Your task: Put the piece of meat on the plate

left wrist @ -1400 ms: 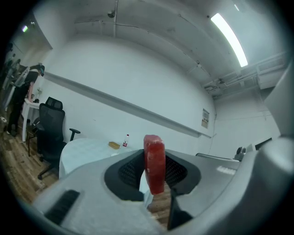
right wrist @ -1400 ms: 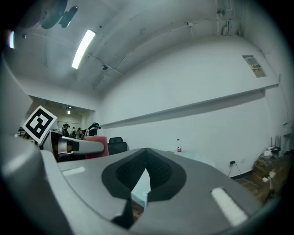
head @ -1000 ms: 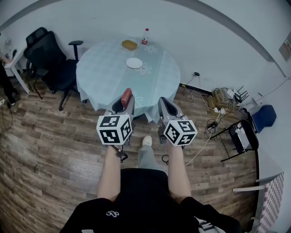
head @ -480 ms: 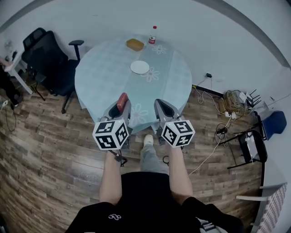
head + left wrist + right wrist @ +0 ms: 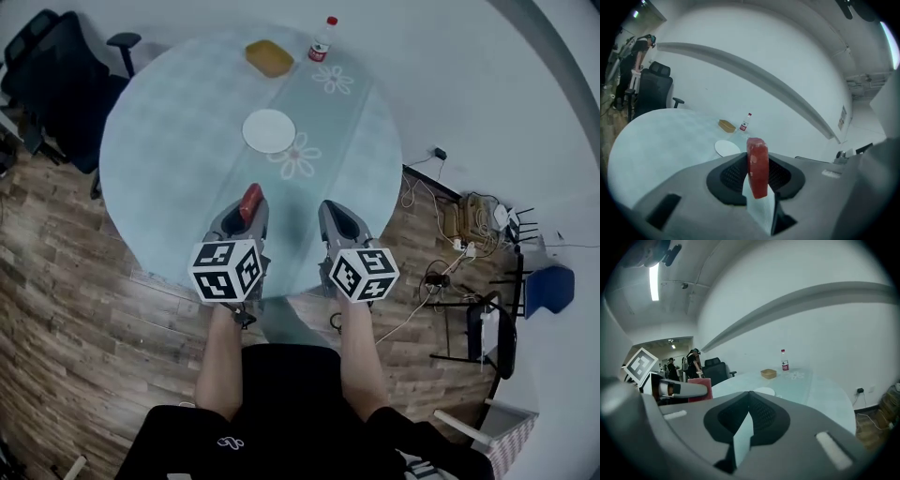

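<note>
A red piece of meat (image 5: 250, 201) (image 5: 757, 171) stands upright between the jaws of my left gripper (image 5: 244, 217), which is shut on it above the near part of the round table (image 5: 169, 159). Beyond it on the table lies the white plate (image 5: 268, 130) (image 5: 727, 148) (image 5: 764, 391), empty. My right gripper (image 5: 335, 217) hangs beside the left one, over the table's near edge; its jaws meet with nothing between them. From the right gripper view the meat (image 5: 699, 389) shows at the left, with the left gripper around it.
At the table's far side stand a yellowish tray (image 5: 269, 58) and a red-capped bottle (image 5: 322, 39). Black office chairs (image 5: 56, 66) are at the upper left. Cables and a power strip (image 5: 469, 220) lie on the wood floor at the right. People stand far off (image 5: 692, 363).
Both grippers have come forward over the table's near edge, the left still carrying the meat. The table and plate now appear much closer and larger.
</note>
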